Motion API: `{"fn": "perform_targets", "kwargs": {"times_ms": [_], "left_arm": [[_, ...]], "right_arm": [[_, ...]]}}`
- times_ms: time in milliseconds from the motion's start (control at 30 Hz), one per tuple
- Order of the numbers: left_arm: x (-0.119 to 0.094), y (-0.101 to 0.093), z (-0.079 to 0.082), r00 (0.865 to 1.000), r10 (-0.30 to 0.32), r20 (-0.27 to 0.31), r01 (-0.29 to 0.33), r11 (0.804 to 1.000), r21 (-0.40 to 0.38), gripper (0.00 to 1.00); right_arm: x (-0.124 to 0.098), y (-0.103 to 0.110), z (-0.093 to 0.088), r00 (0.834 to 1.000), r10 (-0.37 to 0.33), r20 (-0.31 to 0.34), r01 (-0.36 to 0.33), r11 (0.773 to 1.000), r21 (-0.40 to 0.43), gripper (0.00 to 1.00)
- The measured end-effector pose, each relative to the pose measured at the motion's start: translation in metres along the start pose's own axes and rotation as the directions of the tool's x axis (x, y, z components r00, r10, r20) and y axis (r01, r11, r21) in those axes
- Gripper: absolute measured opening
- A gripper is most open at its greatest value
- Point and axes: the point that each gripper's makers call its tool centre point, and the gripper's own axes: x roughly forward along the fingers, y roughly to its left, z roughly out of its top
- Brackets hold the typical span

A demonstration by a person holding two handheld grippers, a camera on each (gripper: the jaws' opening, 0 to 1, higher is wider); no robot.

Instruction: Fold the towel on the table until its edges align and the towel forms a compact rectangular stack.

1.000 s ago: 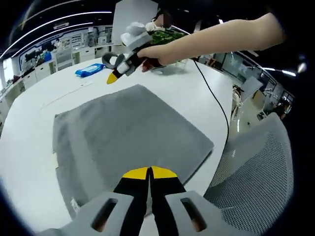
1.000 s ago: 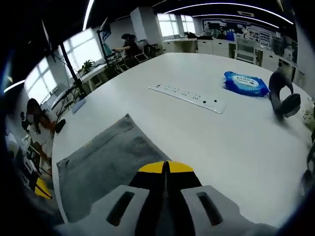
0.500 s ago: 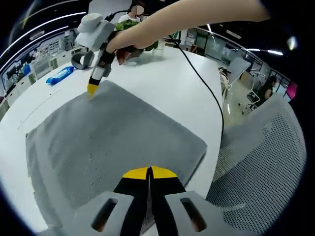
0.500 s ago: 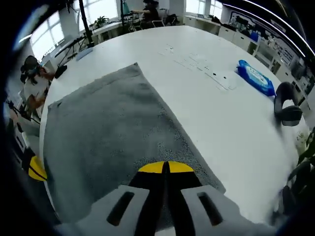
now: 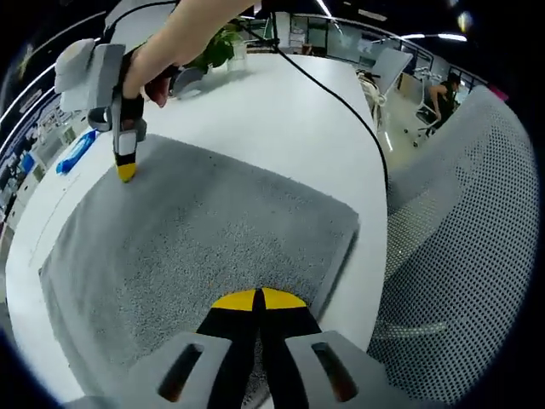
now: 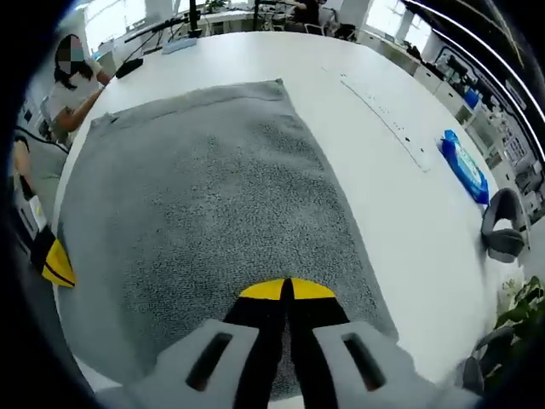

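On white table (image 6: 358, 60), grey towel (image 6: 204, 204) flat, long axis away from right tool (image 6: 286, 291)

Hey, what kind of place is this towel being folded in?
Likely an open-plan office or lab: a big white table holds the grey towel, a mesh office chair stands beside it, and a person sits nearby.

A blue wipes packet (image 6: 466, 167) is lying on the white worktop (image 6: 358, 145), with a long white power strip (image 6: 383, 119) stretching nearby. Grey headphones (image 6: 504, 228) are resting further along, near a green plant (image 6: 521, 300). A mesh office chair (image 5: 464, 256) is standing beside the worktop edge, and a black cable (image 5: 341, 102) is trailing across the surface.
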Motion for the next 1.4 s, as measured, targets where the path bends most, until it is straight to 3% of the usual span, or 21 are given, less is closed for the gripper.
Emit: {"fn": "perform_targets", "kwargs": {"times_ms": [67,133,267,500,567,700,800,933,1067,1300,1400], "left_arm": [[0.000,0.000,-0.001,1.000,0.005,-0.029,-0.004,0.999,0.044,0.00],[-0.001,-0.002,-0.001,0.997,0.019,-0.072,-0.008,0.989,0.146,0.00],[-0.001,-0.005,-0.001,0.993,0.036,-0.117,-0.009,0.975,0.224,0.00],[-0.004,-0.006,-0.005,0.993,0.053,-0.107,-0.030,0.977,0.213,0.00],[-0.005,-0.006,-0.007,0.992,0.051,-0.115,-0.021,0.968,0.252,0.00],[-0.008,-0.005,-0.011,0.990,0.056,-0.133,-0.031,0.983,0.183,0.00],[-0.011,-0.006,-0.016,0.987,0.071,-0.145,-0.044,0.982,0.184,0.00],[-0.016,-0.004,-0.023,0.980,0.109,-0.165,-0.080,0.982,0.173,0.00],[-0.019,-0.006,-0.027,0.978,0.153,-0.144,-0.112,0.960,0.257,0.00],[-0.025,-0.004,-0.034,0.974,0.148,-0.172,-0.103,0.963,0.248,0.00],[-0.027,-0.004,-0.038,0.971,0.151,-0.187,-0.094,0.956,0.279,0.00]], "right_arm": [[0.000,0.002,0.001,1.000,-0.015,-0.012,0.015,1.000,-0.010,0.00],[0.001,0.000,0.001,0.999,-0.026,-0.034,0.026,1.000,-0.006,0.00],[0.002,-0.001,0.001,0.995,-0.032,-0.091,0.034,0.999,0.018,0.00],[0.002,0.000,0.000,0.989,-0.029,-0.145,0.040,0.997,0.072,0.00],[0.001,0.001,0.000,0.984,-0.045,-0.172,0.052,0.998,0.035,0.00],[0.000,0.003,-0.005,0.965,-0.084,-0.249,0.069,0.995,-0.069,0.00],[0.000,0.003,-0.011,0.948,-0.110,-0.298,0.077,0.990,-0.121,0.00],[-0.001,0.003,-0.015,0.948,-0.108,-0.300,0.085,0.993,-0.087,0.00],[-0.006,0.008,-0.025,0.944,-0.111,-0.311,0.089,0.993,-0.082,0.00],[-0.013,0.015,-0.035,0.948,-0.111,-0.298,0.102,0.994,-0.045,0.00],[-0.017,0.019,-0.042,0.949,-0.116,-0.293,0.106,0.993,-0.048,0.00]]}}
